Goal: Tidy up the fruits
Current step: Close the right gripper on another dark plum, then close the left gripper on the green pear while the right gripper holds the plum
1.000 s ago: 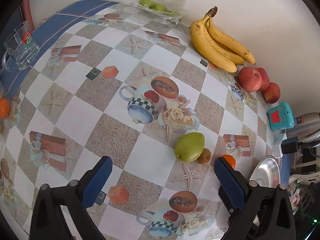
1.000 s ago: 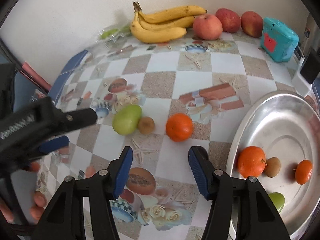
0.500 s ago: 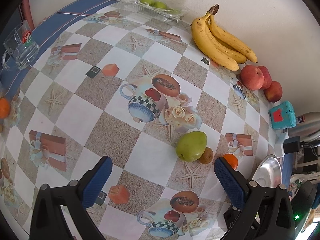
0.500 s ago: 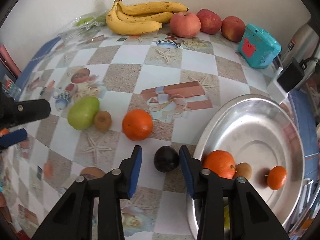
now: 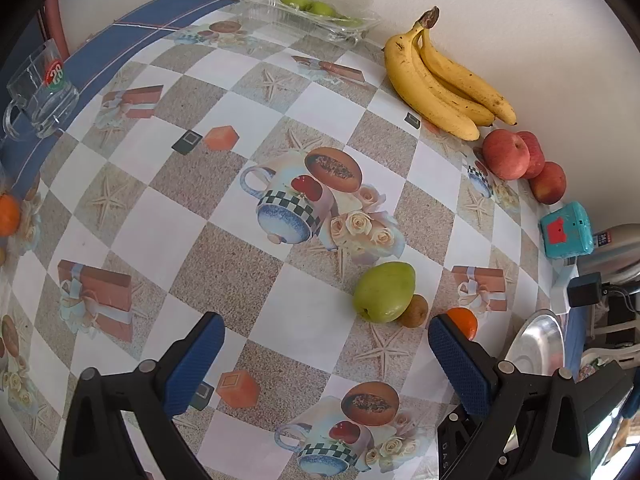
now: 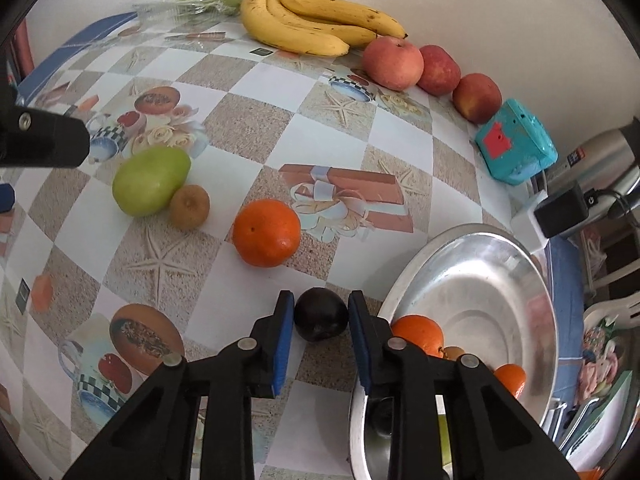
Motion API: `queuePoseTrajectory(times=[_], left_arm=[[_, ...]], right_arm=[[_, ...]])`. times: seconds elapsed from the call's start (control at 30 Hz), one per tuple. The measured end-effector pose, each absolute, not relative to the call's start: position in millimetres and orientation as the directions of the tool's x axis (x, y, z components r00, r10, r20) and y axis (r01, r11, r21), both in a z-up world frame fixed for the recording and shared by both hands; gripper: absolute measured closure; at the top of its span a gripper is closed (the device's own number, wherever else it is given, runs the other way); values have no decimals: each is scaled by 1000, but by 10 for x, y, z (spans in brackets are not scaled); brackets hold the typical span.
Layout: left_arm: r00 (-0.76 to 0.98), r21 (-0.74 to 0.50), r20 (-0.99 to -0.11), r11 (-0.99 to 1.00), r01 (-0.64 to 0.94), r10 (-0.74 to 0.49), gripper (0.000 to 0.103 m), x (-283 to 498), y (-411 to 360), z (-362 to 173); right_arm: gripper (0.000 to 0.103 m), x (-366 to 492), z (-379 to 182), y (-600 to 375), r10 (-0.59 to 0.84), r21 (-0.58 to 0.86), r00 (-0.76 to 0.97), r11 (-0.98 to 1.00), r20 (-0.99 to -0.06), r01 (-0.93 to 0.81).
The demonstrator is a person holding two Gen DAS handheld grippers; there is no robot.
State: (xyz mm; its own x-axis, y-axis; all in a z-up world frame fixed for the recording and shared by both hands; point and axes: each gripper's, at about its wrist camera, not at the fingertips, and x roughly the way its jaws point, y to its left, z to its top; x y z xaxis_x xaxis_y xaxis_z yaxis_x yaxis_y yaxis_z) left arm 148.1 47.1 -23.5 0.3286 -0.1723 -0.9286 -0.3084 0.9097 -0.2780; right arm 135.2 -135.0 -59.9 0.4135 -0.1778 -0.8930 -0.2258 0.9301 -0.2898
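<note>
A dark purple fruit [image 6: 320,320] lies on the patterned tablecloth beside the silver plate [image 6: 480,280]. My right gripper [image 6: 320,298] has its jaws closing on this fruit, and both blue pads touch its sides. The plate holds an orange [image 6: 418,334], a kiwi [image 6: 454,352] and a small orange [image 6: 510,376]. Loose on the cloth are another orange [image 6: 267,233], a kiwi [image 6: 189,207] and a green pear-shaped fruit [image 6: 150,186]. My left gripper [image 5: 324,324] hangs open above the cloth, holding nothing, with the green fruit [image 5: 384,292] just beyond its right finger.
Bananas [image 6: 312,24], three red apples [image 6: 392,63] and a teal box [image 6: 516,142] line the wall. A clear plastic tray of green fruits [image 5: 316,12] sits at the far edge. A glass mug [image 5: 40,92] stands far left. A charger and metal flask crowd the right.
My right gripper has dropped and swung toward the plate, and its jaws have narrowed from wide apart to touching the dark fruit. The left gripper has stayed put.
</note>
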Motion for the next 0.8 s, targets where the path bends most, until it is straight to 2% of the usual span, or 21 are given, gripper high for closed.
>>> queuePoseTrajectory(times=[0.17, 0.37, 0.5, 0.63, 0.8], left_arm=[[326, -278, -929, 910, -307, -174, 0, 1503, 492, -264], [336, -304, -919, 911, -280, -204, 0, 1562, 488, -299], [352, -293, -916, 921, -257, -193, 2, 1615, 428, -328], [369, -324, -903, 915, -243, -222, 20, 1682, 394, -394], [379, -332, -893, 923, -195, -242, 27, 1753, 282, -449]], right_arm=[[75, 1345, -569, -1359, -158, -267, 414, 938, -897, -219], [75, 1366, -369, -1490, 84, 14, 423, 986, -902, -166], [75, 1355, -284, -1501, 121, 59, 435, 986, -892, -153], [75, 1352, -228, -1535, 131, 77, 443, 987, -887, -138], [75, 1336, -180, -1605, 146, 93, 453, 986, -879, -136]])
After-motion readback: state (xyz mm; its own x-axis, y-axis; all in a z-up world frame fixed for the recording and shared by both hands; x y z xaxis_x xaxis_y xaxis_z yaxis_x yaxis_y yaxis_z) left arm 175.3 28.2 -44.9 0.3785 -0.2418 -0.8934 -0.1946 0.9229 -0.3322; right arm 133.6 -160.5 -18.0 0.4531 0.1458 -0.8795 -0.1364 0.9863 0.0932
